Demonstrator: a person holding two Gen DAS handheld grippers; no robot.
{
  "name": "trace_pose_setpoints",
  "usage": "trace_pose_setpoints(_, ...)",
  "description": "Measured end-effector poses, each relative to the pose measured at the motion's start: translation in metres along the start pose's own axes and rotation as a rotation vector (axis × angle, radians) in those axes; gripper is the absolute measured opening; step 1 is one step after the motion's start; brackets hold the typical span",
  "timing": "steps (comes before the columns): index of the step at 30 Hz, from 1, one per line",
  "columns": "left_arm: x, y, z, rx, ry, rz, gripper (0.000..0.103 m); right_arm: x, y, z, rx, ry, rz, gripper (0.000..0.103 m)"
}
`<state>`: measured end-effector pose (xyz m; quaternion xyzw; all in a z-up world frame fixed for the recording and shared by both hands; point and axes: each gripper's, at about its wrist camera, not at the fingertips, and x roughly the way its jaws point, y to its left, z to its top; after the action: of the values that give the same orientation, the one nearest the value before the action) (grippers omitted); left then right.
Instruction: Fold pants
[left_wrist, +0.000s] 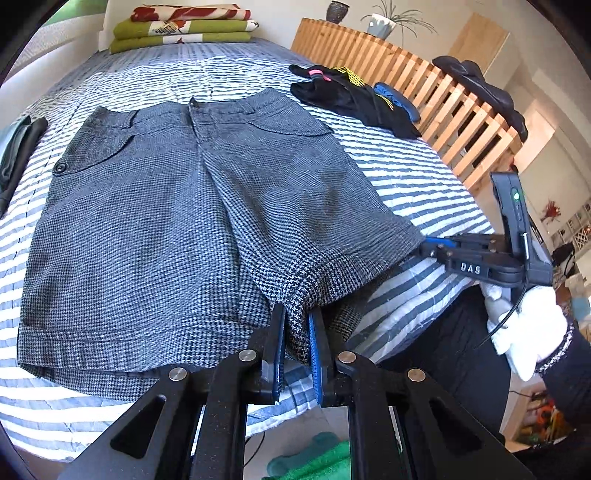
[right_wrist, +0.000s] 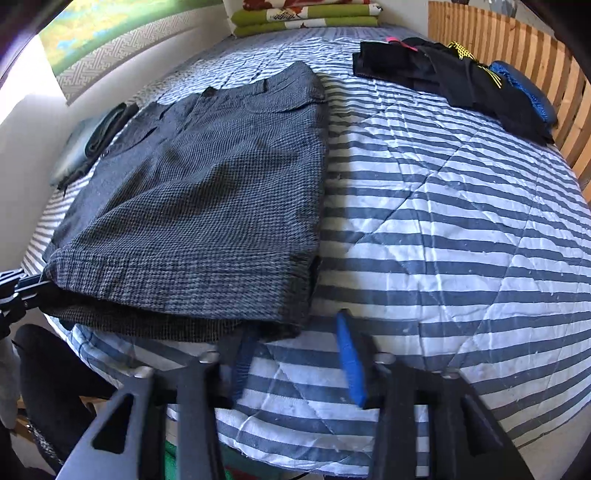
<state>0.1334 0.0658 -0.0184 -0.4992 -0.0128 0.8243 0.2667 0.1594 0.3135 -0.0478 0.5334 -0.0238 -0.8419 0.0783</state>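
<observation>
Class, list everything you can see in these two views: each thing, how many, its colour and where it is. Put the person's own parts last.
shorts: one, grey check, flat on the bed
bedspread: one, blue-and-white striped, covers the bed
folded blankets: one stack, green, red and white, far end
clothes pile: one, black with pink and yellow, beside the rail
slatted rail: one, light wood, bedside
folded garment: one, dark, opposite bed edge
potted plant: one, green, behind the rail
left gripper: black, blue pads, clamped on the shorts' hem
right gripper: black, at the hem's corner
gloved hand: white, holding the right gripper
</observation>
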Motion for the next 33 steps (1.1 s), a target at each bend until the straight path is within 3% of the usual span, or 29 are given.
trace_pose_setpoints(3, 0.012, -0.006, 0.001, 0.071, 0.025, 0.017, 0.013, -0.024, -0.006, 0.007, 0.026, -0.062, -0.001, 0.009)
trace_pose_setpoints(5, 0.025, -0.009, -0.006, 0.114, 0.112, 0.007, 0.023, -0.04, -0.011, 0.011, 0.023, -0.111, -0.01, 0.009)
trace_pose_setpoints(8, 0.024, -0.007, -0.011, 0.098, 0.147, -0.004, 0.026, -0.033, -0.008, 0.01, -0.046, -0.052, -0.031, 0.011)
trace_pose_setpoints(10, 0.014, -0.007, -0.007, 0.072, 0.121, -0.009, 0.032, -0.027, -0.004, 0.005, -0.104, 0.013, -0.044, 0.015)
trace_pose_setpoints(12, 0.004, -0.011, -0.001, 0.061, 0.087, -0.034, 0.033, -0.035, -0.008, -0.001, -0.103, 0.007, -0.007, 0.02)
trace_pose_setpoints(18, 0.018, -0.061, 0.036, 0.116, 0.034, -0.097, 0.04, -0.072, -0.063, -0.009, 0.147, -0.093, 0.171, 0.03)
trace_pose_setpoints(24, 0.079, -0.151, 0.075, 0.209, 0.068, -0.129, 0.063, -0.074, -0.102, -0.008, 0.296, -0.126, 0.134, 0.03)
trace_pose_setpoints(29, 0.138, -0.199, 0.09, 0.289, 0.105, 0.038, 0.062, -0.069, -0.125, -0.006, 0.348, -0.128, 0.128, 0.03)
trace_pose_setpoints(30, 0.147, -0.201, 0.09, 0.3, 0.121, 0.056, 0.058, -0.068, -0.13, -0.005, 0.352, -0.126, 0.13, 0.03)
trace_pose_setpoints(31, 0.153, -0.201, 0.089, 0.306, 0.131, 0.075, 0.038, -0.067, -0.134, -0.003, 0.355, -0.124, 0.13, 0.03)
trace_pose_setpoints(33, 0.155, -0.196, 0.089, 0.28, 0.133, 0.036, 0.034, -0.064, -0.141, 0.003, 0.36, -0.123, 0.142, 0.03)
